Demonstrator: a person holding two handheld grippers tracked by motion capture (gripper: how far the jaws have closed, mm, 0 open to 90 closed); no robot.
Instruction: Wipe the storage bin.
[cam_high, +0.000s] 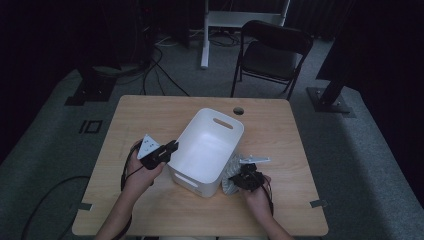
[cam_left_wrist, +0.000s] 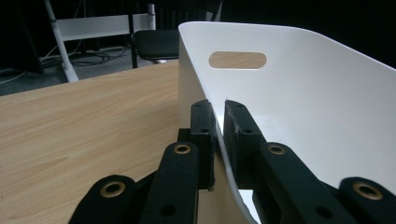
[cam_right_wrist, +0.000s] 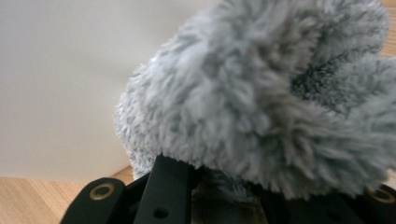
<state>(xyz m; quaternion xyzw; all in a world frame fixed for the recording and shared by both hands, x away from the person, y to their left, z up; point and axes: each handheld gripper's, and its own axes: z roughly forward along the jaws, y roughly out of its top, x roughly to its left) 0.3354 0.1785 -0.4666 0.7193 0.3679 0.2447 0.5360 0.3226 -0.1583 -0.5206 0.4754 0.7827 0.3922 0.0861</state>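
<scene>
The left gripper (cam_left_wrist: 217, 140) has its two black jaws nearly closed on the thin side wall of a white plastic bin with slotted handles (cam_left_wrist: 299, 93), one jaw outside the wall and one inside it; the left gripper view shows this pinch edge-on, with a handle slot well ahead of the jaws. The right gripper (cam_right_wrist: 224, 186) is clamped on a fluffy grey plush cloth (cam_right_wrist: 261, 102), whose pile bulges over and ahead of the jaws and hides their tips, with the bin's white outer wall just beyond the cloth. From the high view, the bin (cam_high: 207, 145) sits between the two grippers, the cloth (cam_high: 234, 172) lying against its outer side. Everything rests on a light wooden table (cam_high: 150, 115). Behind it, on the grey carpet of a dark room, stands a black folding chair (cam_high: 272, 55).
</scene>
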